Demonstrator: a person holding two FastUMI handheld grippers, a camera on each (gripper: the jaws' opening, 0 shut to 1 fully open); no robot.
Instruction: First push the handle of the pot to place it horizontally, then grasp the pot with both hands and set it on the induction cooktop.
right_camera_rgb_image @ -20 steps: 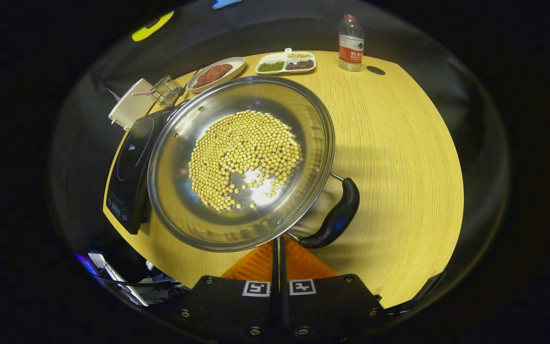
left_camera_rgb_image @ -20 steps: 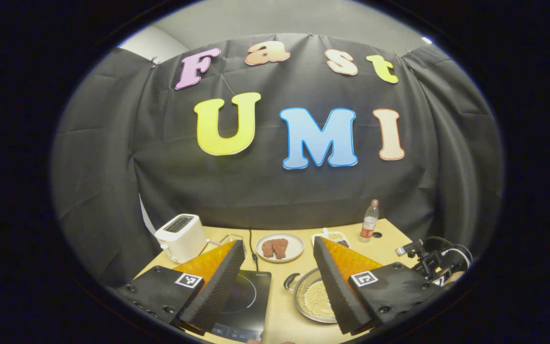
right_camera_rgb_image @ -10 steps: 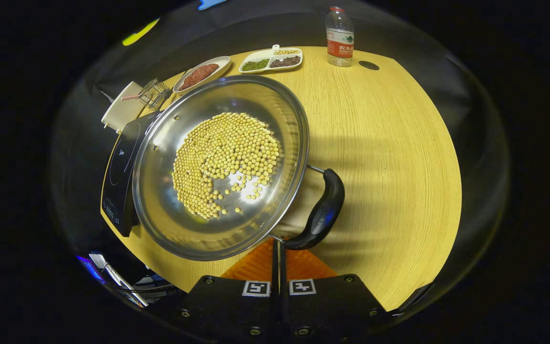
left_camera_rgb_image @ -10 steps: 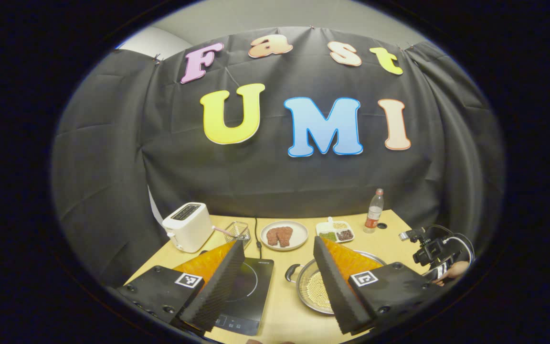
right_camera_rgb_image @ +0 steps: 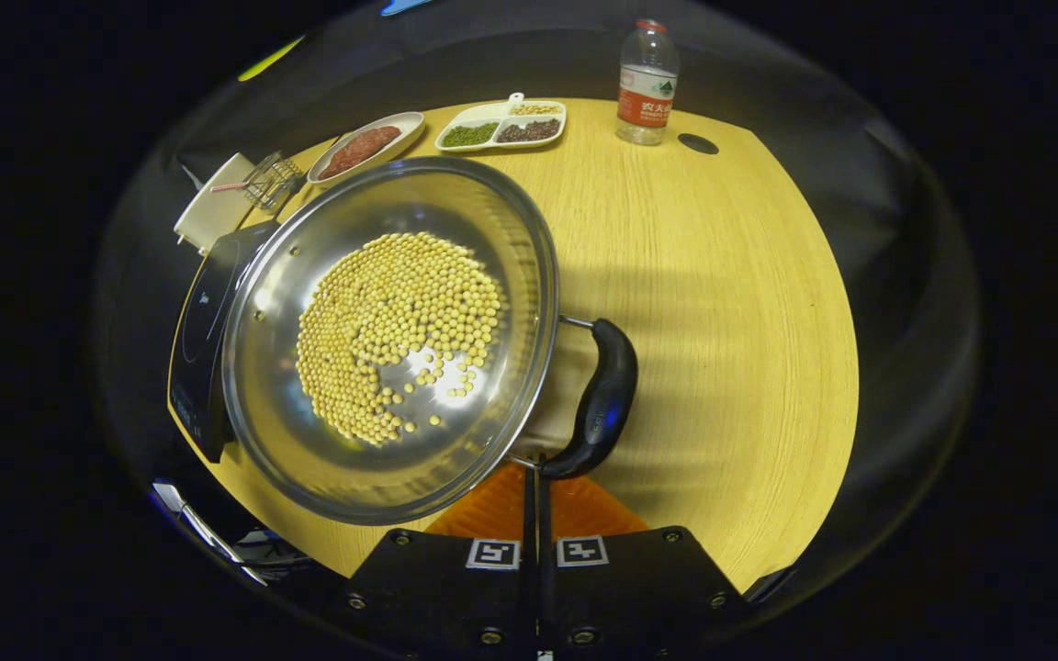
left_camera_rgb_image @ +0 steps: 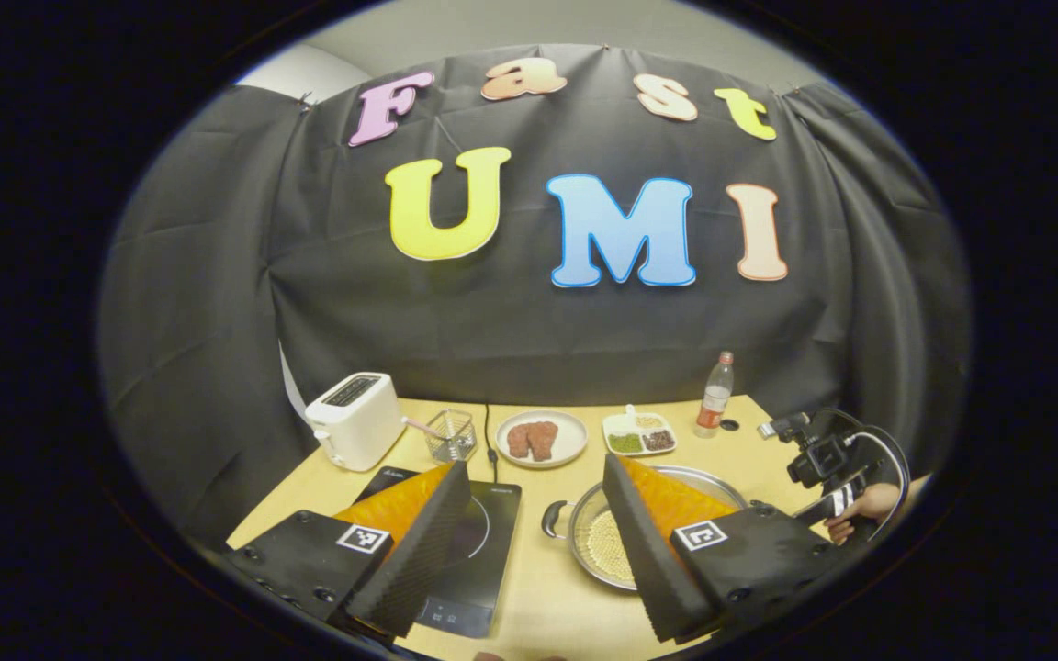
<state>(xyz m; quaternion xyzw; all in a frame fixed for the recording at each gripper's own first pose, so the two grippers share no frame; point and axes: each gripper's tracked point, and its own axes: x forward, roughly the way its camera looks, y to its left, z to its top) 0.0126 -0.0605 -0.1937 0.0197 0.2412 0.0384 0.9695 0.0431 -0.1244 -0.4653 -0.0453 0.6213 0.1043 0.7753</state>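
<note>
The pot (right_camera_rgb_image: 391,340) of beans sits on the desk (right_camera_rgb_image: 722,303), just right of the cooktop (right_camera_rgb_image: 203,321). The right claw (right_camera_rgb_image: 536,477), fingers closed together, meets the pot's near handle (right_camera_rgb_image: 602,399). The left claw (left_camera_rgb_image: 538,542) hangs wide open, above the desk.

A light wooden table (right_camera_rgb_image: 731,303) is carrying everything. A steel pot (right_camera_rgb_image: 382,340) of beans is sitting at centre-left of the right gripper view, with a black induction cooktop (right_camera_rgb_image: 203,321) at its left. Toward the top are lying a toaster (right_camera_rgb_image: 208,202), wire basket (right_camera_rgb_image: 270,182), meat plate (right_camera_rgb_image: 365,147), divided dish (right_camera_rgb_image: 501,128) and bottle (right_camera_rgb_image: 647,83).
</note>
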